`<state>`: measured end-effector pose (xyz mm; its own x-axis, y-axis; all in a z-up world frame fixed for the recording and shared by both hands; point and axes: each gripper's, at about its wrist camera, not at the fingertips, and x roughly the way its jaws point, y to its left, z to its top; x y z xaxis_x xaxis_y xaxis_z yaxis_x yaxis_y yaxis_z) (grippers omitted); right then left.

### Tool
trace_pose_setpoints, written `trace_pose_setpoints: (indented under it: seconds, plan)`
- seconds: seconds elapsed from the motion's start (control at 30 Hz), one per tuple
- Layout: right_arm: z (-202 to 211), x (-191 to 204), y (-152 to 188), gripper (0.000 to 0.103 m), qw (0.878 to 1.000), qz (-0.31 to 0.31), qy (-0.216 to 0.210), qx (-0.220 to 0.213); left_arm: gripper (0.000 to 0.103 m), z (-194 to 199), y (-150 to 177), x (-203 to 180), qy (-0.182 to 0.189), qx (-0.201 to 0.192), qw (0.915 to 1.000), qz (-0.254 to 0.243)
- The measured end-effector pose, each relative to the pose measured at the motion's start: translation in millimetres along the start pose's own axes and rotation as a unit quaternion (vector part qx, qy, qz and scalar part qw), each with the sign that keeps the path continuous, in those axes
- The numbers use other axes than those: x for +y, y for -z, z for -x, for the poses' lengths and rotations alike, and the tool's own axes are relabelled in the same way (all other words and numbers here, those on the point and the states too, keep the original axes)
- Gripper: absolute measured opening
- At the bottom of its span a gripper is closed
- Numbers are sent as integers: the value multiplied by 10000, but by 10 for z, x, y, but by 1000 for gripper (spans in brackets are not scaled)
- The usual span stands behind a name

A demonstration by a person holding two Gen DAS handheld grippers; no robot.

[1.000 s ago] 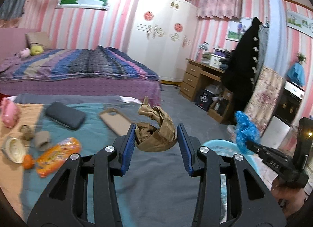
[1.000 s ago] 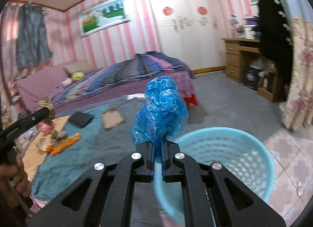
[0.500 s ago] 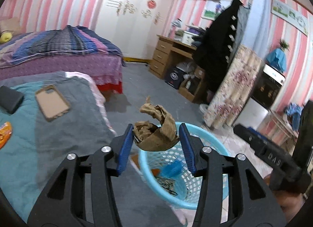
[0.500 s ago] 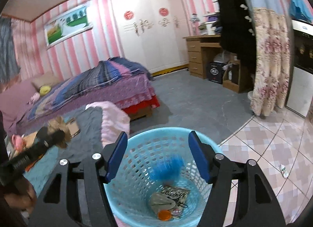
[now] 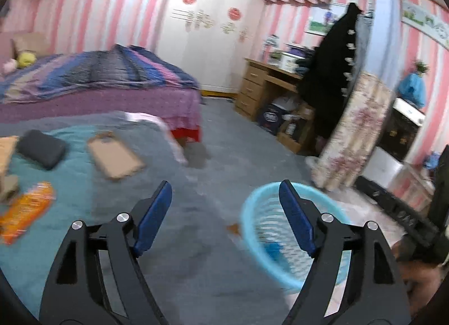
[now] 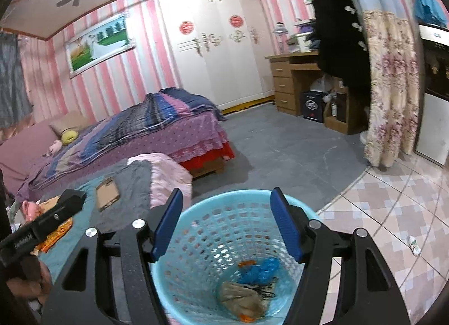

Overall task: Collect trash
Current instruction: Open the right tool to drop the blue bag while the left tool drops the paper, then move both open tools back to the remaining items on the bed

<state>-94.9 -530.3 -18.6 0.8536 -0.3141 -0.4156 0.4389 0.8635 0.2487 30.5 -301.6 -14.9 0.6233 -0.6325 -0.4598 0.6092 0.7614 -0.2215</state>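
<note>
Pink-striped walls and a white wardrobe (image 6: 216, 53) back a bedroom with a striped bed (image 6: 157, 126). Nearer, a teal blanket (image 5: 70, 184) carries an orange snack packet (image 5: 26, 211), a cardboard piece (image 5: 115, 159) and a dark pouch (image 5: 42, 148). The right gripper (image 6: 226, 221) hangs over the blue basket (image 6: 196, 243), jaws apart and empty; inside lie a blue bag (image 6: 259, 269) and brown paper (image 6: 241, 298). The left gripper (image 5: 224, 212) has its jaws opening, with nothing between them, beside the basket.

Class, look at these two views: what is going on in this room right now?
A person with a gripper in each hand is clearing rubbish off a bed into a blue basket. The right gripper hangs open over it, empty. The left gripper is opening, nothing between its jaws. An orange wrapper lies on the bed.
</note>
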Motion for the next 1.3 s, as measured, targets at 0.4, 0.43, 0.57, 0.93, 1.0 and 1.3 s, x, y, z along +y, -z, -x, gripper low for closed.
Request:
trace_pose_setpoints:
  seconds: [0.4, 0.43, 0.57, 0.93, 1.0, 1.3]
  plan:
    - [-178, 1260, 201, 65, 9871, 650, -1404, 410, 78, 857, 5, 1470, -1546, -191, 9869, 430]
    - [-178, 1345, 227, 65, 9861, 687, -1450, 426, 78, 916, 17, 1574, -1639, -192, 9852, 467]
    - [-180, 1873, 376, 65, 9770, 942, -1836, 543, 78, 1146, 79, 1929, -1954, -194, 9791, 534]
    - [-263, 3143, 527, 65, 9504, 1606, -2483, 960, 78, 1533, 197, 2694, -2385, -242, 9649, 1076]
    - [-301, 3394, 538, 66, 9442, 1813, -2572, 974, 78, 1546, 203, 2759, -2454, -233, 9632, 1075]
    - [-459, 3556, 905, 70, 9378, 2081, -2651, 837, 78, 1495, 268, 2900, -2737, -169, 9573, 915]
